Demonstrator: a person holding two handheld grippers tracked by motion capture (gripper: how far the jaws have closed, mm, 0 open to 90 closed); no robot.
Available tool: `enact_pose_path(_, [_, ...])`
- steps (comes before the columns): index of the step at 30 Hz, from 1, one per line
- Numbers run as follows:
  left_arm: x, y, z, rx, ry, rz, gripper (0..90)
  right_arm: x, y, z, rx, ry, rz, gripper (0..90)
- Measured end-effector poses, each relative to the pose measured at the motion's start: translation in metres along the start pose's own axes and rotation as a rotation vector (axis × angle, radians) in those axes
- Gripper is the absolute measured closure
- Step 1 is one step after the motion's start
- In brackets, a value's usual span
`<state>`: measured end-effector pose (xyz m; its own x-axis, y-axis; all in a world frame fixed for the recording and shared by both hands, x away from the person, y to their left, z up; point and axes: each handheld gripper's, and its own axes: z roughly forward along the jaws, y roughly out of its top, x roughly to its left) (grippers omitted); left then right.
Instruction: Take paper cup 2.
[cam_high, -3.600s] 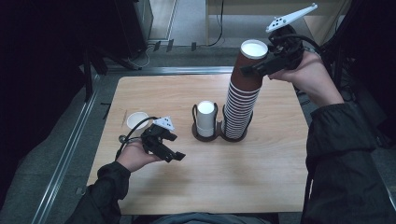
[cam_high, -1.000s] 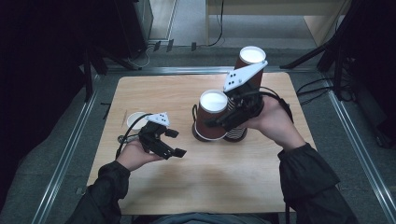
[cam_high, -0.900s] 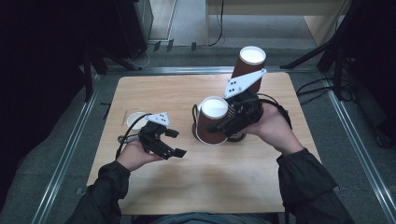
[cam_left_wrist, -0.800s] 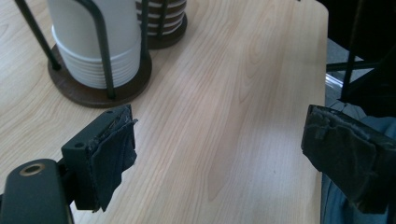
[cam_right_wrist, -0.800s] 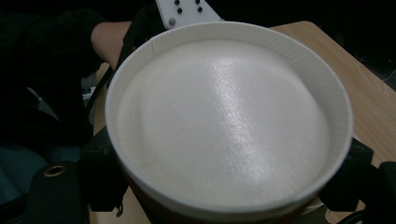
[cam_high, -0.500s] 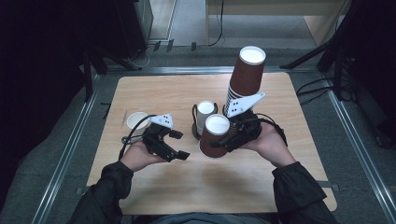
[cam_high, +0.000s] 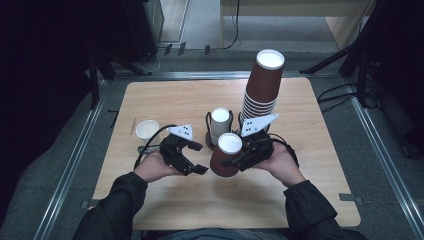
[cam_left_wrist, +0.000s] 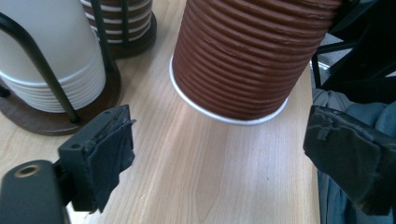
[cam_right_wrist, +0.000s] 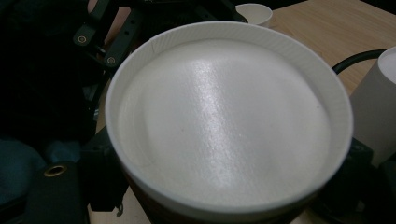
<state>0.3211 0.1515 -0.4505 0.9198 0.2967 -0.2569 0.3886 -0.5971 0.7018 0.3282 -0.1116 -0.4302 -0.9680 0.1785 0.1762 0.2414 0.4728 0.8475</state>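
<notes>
The right gripper (cam_high: 239, 161) grasps a brown cup (cam_high: 226, 156), upside down with its white bottom up, low over the table (cam_high: 300, 200) in front of the cup holder (cam_high: 212, 137). The left gripper (cam_high: 196, 157) is just beside it, jaws released and just widened, nothing between them; the cup lies beyond the tips.

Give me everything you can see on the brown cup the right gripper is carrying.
The brown cup is a paper cup with a ribbed, corrugated outer wall, a white inside and a white rolled rim. It is upside down, its flat white base facing up and its rim down, slightly tilted. The right gripper clamps its wall from both sides. In the left gripper view the rim hangs just above the wooden table, apparently not yet resting on it. It sits in front of the two cup holders, facing the open left gripper.
</notes>
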Motion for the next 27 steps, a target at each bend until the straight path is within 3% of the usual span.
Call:
enact_pose_path(7, [-0.008,0.004,0.015,0.006,0.002,0.043,0.0,-0.004,-0.002,0.009,-0.019,0.037,0.003,20.0])
enact_pose_path(9, [-0.008,0.003,0.016,-0.007,-0.019,0.039,0.0,-0.005,-0.003,0.012,-0.036,0.060,0.002,20.0])
enact_pose_path(10, [-0.008,0.002,0.017,-0.011,-0.009,0.040,0.0,-0.005,-0.004,0.013,-0.034,0.068,0.010,20.0])
enact_pose_path(19, [-0.006,-0.003,0.028,0.032,-0.019,0.049,0.0,-0.002,-0.004,0.022,-0.048,0.085,0.001,20.1])
enact_pose_path(27, [-0.008,0.000,0.036,0.004,-0.052,0.053,0.0,0.002,-0.004,0.023,-0.113,0.108,0.025,20.2])
